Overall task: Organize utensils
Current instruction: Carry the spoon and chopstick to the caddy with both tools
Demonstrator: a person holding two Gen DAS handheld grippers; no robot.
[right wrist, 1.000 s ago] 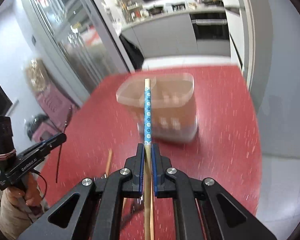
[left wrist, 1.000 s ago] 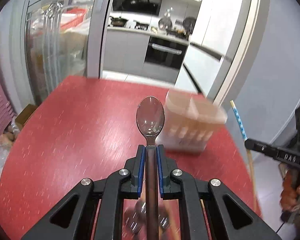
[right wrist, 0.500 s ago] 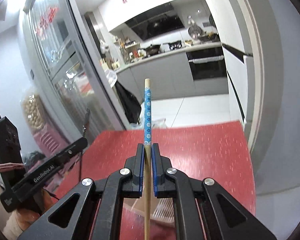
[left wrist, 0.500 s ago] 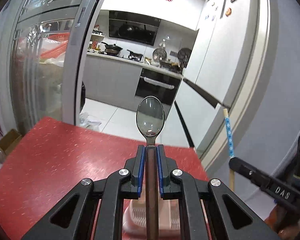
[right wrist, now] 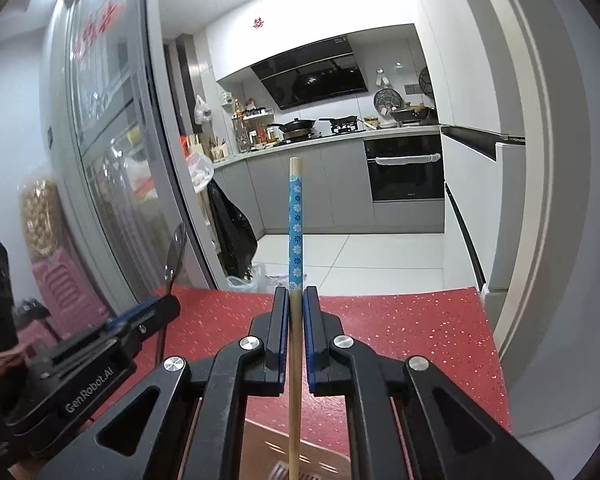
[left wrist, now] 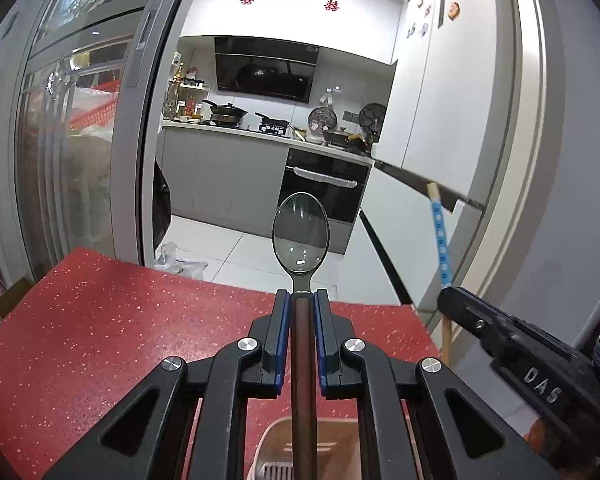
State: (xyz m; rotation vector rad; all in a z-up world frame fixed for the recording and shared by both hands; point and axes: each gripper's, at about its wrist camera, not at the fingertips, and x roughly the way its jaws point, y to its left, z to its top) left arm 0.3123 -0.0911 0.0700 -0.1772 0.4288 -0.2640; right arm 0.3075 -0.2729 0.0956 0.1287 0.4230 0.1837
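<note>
My left gripper [left wrist: 301, 298] is shut on a metal spoon [left wrist: 300, 236] with a dark handle, held upright with the bowl pointing up. My right gripper [right wrist: 296, 294] is shut on a wooden chopstick [right wrist: 295, 220] with a blue flowered top, also upright. A pinkish plastic utensil holder [left wrist: 276, 452] sits right below both grippers on the red table; its rim also shows in the right wrist view [right wrist: 260, 448]. The spoon also shows at the left of the right wrist view [right wrist: 176, 252], and the chopstick at the right of the left wrist view [left wrist: 440, 240].
The red speckled table [left wrist: 100, 328] stretches ahead to its far edge. Beyond it are a white tiled floor, a glass sliding door on the left [left wrist: 80, 160], grey kitchen cabinets and an oven [left wrist: 320, 192], and a white fridge on the right [right wrist: 508, 208].
Both grippers have tilted up and moved over the utensil holder, which went from ahead on the table to directly below. Spoon and chopstick stay gripped.
</note>
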